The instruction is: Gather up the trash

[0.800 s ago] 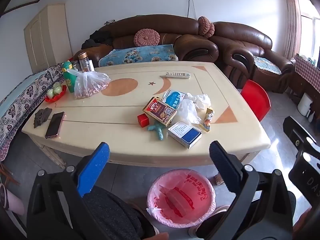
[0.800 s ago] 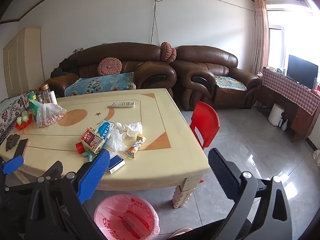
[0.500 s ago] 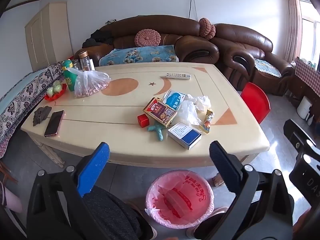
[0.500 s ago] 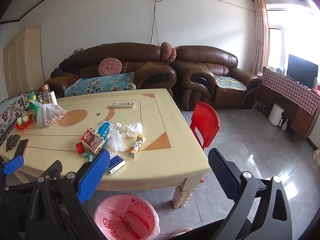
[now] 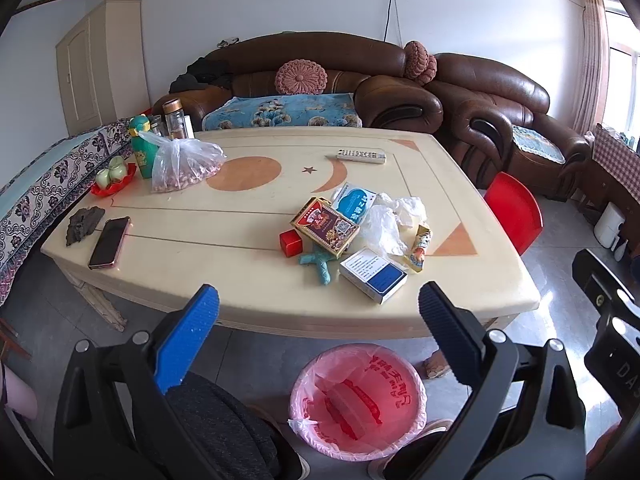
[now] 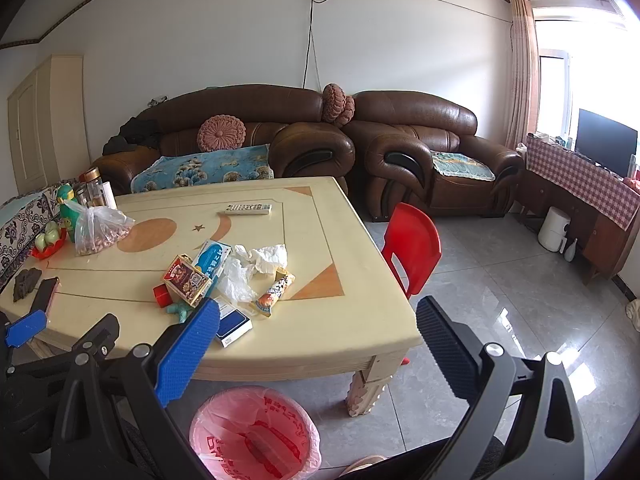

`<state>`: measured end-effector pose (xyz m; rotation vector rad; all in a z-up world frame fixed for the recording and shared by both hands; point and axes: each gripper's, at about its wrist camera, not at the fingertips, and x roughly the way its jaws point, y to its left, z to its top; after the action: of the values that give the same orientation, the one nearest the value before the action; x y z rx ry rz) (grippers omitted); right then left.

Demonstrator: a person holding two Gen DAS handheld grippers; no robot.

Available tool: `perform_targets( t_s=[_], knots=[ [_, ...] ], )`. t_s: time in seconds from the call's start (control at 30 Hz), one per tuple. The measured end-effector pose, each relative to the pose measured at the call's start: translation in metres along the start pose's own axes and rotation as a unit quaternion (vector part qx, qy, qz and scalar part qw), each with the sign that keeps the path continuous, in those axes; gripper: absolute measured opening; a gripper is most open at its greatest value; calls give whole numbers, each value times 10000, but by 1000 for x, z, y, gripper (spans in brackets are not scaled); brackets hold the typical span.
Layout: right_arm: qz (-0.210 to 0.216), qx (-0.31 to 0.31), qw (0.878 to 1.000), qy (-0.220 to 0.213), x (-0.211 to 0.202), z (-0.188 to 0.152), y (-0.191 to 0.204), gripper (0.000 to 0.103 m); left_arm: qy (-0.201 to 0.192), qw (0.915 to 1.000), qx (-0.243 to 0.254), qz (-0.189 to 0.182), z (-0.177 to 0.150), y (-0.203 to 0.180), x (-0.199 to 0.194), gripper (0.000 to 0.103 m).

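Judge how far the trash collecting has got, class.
Done: nothing visibly; the pink-lined bin looks empty. In hand: nothing; left gripper and right gripper are open. Left: crumpled tissue, snack wrapper and boxes on the table.

One table is seen, and one pink-lined bin on the floor at its near edge. Near the table's middle, three boxes are counted: a red-and-gold box, a blue-and-white box and a small red box. Beside them one light-blue packet, one snack wrapper, one teal toy and a heap of crumpled white tissue and plastic are counted; its pieces cannot be told apart. One remote lies far, one phone at the left. One red chair and two brown sofas are seen.
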<state>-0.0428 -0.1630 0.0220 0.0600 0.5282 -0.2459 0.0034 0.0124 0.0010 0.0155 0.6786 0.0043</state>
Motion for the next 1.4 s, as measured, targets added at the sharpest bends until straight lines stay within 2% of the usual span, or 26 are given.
perform_targets(
  t_s=[0.4, 0.77, 1.1, 1.2, 1.27, 1.4],
  knots=[
    [11, 0, 10000, 33, 0, -1, 1, 96, 49, 10000, 21, -67, 0, 2, 6, 98],
    [176, 2, 9997, 171, 33, -5, 1, 96, 98, 9999, 94, -6, 7, 11, 20, 98],
    [678, -73, 9972, 309, 68, 0, 0, 96, 93, 9999, 80, -43, 22, 30, 39, 98],
    [878, -72, 9950, 470, 88, 1, 0, 96, 147, 9998, 85, -139, 28, 36, 48, 98],
    [867, -98, 9947, 550, 100, 1, 1, 96, 208, 9996, 40, -159, 32, 40, 55, 98],
    [1011, 103, 9932, 570, 118, 6, -5, 96, 295, 9995, 48, -44, 39, 40, 72, 98]
  ],
)
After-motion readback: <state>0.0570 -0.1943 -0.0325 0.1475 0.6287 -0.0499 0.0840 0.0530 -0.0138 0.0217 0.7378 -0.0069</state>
